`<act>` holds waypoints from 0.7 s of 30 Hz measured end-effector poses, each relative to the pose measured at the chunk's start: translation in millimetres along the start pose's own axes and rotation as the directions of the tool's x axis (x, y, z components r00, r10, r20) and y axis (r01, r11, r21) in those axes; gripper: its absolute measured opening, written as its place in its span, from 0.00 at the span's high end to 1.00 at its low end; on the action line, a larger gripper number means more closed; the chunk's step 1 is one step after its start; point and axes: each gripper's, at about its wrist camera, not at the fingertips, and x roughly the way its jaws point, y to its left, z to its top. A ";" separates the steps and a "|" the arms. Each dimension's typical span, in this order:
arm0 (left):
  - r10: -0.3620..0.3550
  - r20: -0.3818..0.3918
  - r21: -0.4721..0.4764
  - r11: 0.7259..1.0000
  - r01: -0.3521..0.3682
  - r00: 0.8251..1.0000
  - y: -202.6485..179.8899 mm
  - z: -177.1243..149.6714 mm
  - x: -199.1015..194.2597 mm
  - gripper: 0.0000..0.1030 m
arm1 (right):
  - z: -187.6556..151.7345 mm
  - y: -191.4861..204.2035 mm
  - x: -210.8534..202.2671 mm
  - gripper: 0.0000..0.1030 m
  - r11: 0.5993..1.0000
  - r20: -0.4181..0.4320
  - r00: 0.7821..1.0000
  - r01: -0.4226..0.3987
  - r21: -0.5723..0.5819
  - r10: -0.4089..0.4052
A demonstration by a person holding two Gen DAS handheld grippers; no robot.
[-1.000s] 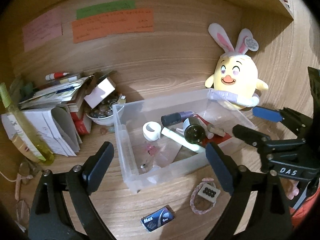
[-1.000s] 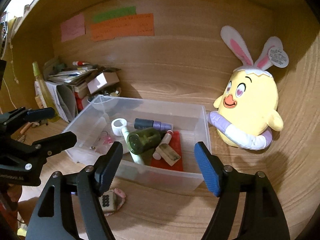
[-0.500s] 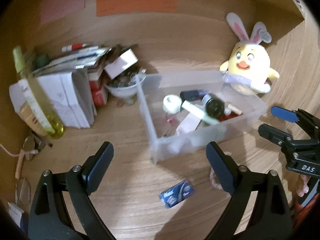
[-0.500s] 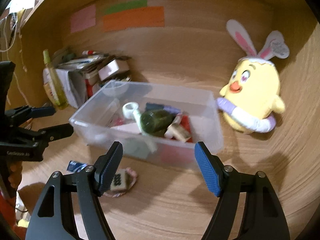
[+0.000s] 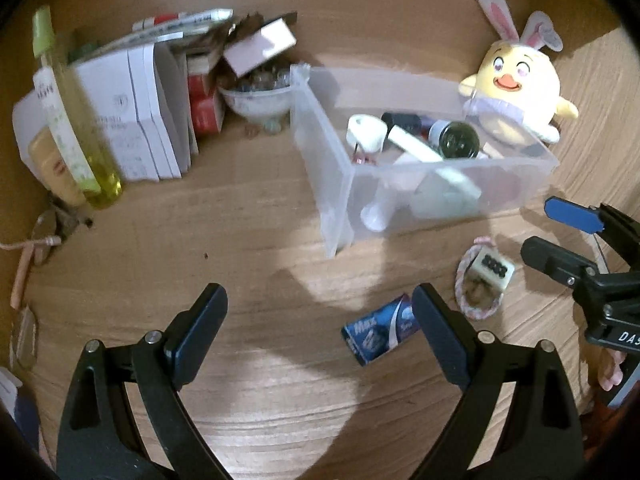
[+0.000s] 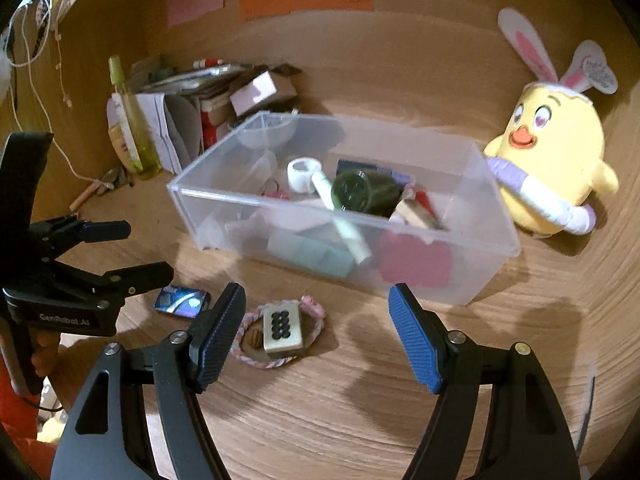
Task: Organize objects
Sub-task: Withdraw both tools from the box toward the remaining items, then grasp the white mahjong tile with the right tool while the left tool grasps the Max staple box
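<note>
Both tools have pulled back from the clear bin (image 6: 476,276) since 1.0 s ago. Left tool (image 5: 320,320) and right tool (image 6: 316,328) spread wide, empty. On the desk (image 5: 208,208) before the bin: blue packet (image 5: 376,332), tile (image 6: 280,330) on braided loop (image 6: 316,322).

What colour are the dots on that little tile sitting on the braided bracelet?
Black, on a cream tile; clearest in the right wrist view.

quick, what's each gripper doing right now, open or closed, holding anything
Left gripper: open, holding nothing, above the wooden desk.
Right gripper: open, holding nothing.
</note>
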 end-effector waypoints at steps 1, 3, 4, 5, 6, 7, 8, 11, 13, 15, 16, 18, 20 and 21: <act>0.000 -0.007 0.002 1.000 0.000 1.000 -0.3 -1.8 1.2 0.08 | -1.4 -0.1 2.5 0.32 1.000 -0.008 1.000 -0.004 0.003 0.004; 0.007 -0.023 0.016 1.000 -0.007 1.000 -2.9 -6.4 4.2 0.08 | -4.5 -0.6 8.3 0.38 1.000 -0.031 0.999 -0.024 0.014 0.025; 0.009 -0.027 0.023 1.000 -0.009 1.000 -4.0 -7.8 5.2 0.08 | -5.8 -0.8 10.5 0.40 0.999 -0.040 0.999 -0.031 0.018 0.032; 0.009 -0.035 0.030 1.000 -0.008 0.999 -5.7 -9.8 6.6 0.08 | -7.6 -1.1 13.7 0.44 0.999 -0.052 0.998 -0.037 0.023 0.038; 0.006 -0.042 0.035 0.999 -0.004 0.999 -7.5 -11.4 7.9 0.08 | -8.8 -1.1 15.5 0.48 0.999 -0.059 0.997 -0.040 0.024 0.041; 0.002 -0.047 0.039 0.999 0.000 0.999 -9.3 -12.7 8.5 0.08 | -9.6 -0.7 17.2 0.51 0.999 -0.066 0.997 -0.042 0.025 0.044; -0.003 -0.053 0.044 0.999 0.005 0.999 -11.4 -13.9 9.2 0.08 | -10.7 -0.1 19.5 0.55 0.999 -0.075 0.996 -0.045 0.024 0.047; -0.014 -0.070 0.056 0.998 0.018 0.997 -16.9 -15.8 12.7 0.08 | -13.0 3.1 24.0 0.58 0.999 -0.091 0.995 -0.050 0.014 0.051; -0.027 -0.082 0.058 0.998 0.032 0.996 -19.9 -16.5 15.2 0.08 | -13.9 4.8 24.8 0.59 0.999 -0.092 0.994 -0.050 0.006 0.051; -0.032 -0.091 0.062 0.997 0.038 0.995 -22.9 -17.1 17.5 0.08 | -14.6 6.3 25.0 0.60 0.999 -0.093 0.994 -0.051 -0.002 0.050; -0.033 -0.092 0.065 0.997 0.039 0.995 -24.3 -16.7 18.1 0.08 | -14.5 6.3 25.2 0.60 0.999 -0.093 0.994 -0.049 -0.005 0.049; -0.036 -0.091 0.071 0.997 0.043 0.995 -26.8 -15.9 18.4 0.08 | -14.9 6.2 26.6 0.60 0.999 -0.096 0.994 -0.047 -0.007 0.046; -0.040 -0.091 0.077 0.996 0.047 0.995 -28.7 -15.8 18.7 0.08 | -15.1 5.9 28.4 0.60 0.999 -0.101 0.994 -0.045 -0.007 0.044; -0.038 -0.093 0.081 0.996 0.046 0.995 -29.9 -15.9 19.1 0.08 | -15.4 5.7 29.5 0.60 0.999 -0.104 0.994 -0.045 -0.007 0.044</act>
